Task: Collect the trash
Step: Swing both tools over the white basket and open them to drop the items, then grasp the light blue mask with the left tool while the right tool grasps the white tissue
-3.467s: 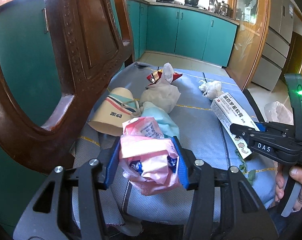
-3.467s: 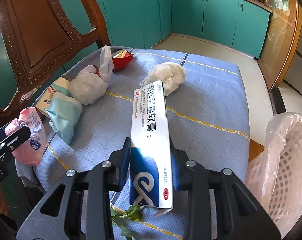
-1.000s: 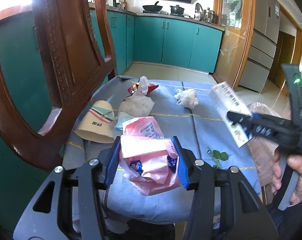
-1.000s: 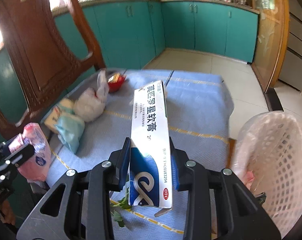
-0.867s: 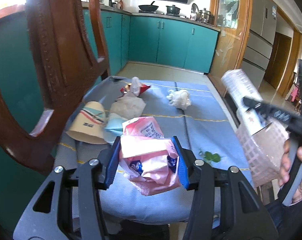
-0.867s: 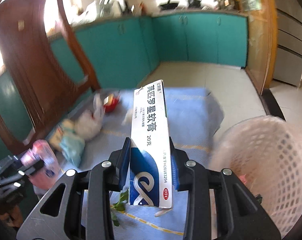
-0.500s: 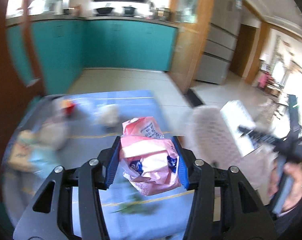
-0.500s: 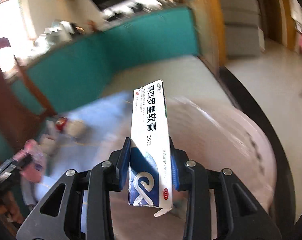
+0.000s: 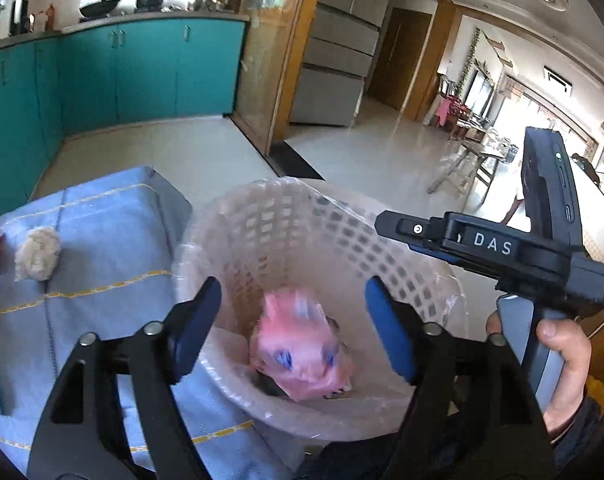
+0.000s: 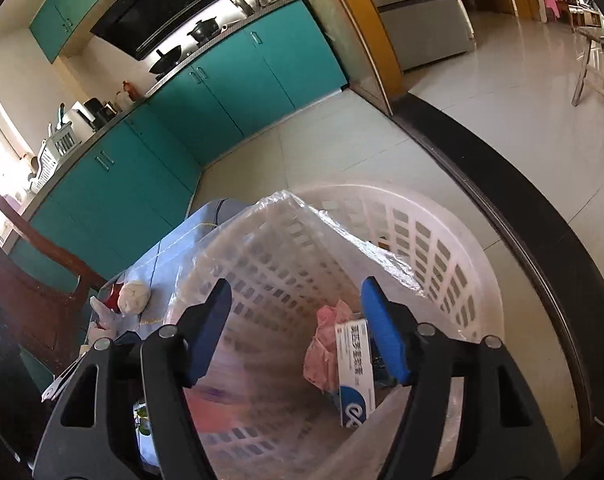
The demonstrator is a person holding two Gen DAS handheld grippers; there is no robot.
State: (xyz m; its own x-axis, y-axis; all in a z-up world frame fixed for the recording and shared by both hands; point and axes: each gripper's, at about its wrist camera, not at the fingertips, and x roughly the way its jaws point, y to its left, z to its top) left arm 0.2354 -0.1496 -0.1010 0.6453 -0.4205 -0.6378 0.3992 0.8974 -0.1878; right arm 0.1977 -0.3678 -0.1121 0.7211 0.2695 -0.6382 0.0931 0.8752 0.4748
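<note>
Teal cabinets point(image 9: 142, 72) line the kitchen. Both claws, left point(image 9: 292, 332) and right point(image 10: 296, 330), gape empty over the basket point(image 9: 302, 216); pink bag point(image 9: 302, 344) and box point(image 10: 356, 364) lie inside.

The right gripper point(image 9: 490, 246), seen from the left wrist view at about three o'clock, carries the white letters "DAS" on its black body. In the right wrist view, at about five o'clock, the medicine box point(image 10: 356, 368) lying in the white basket point(image 10: 442, 248) shows a line of Chinese characters along its white face, too small to read, and a large white looped logo on its blue end
</note>
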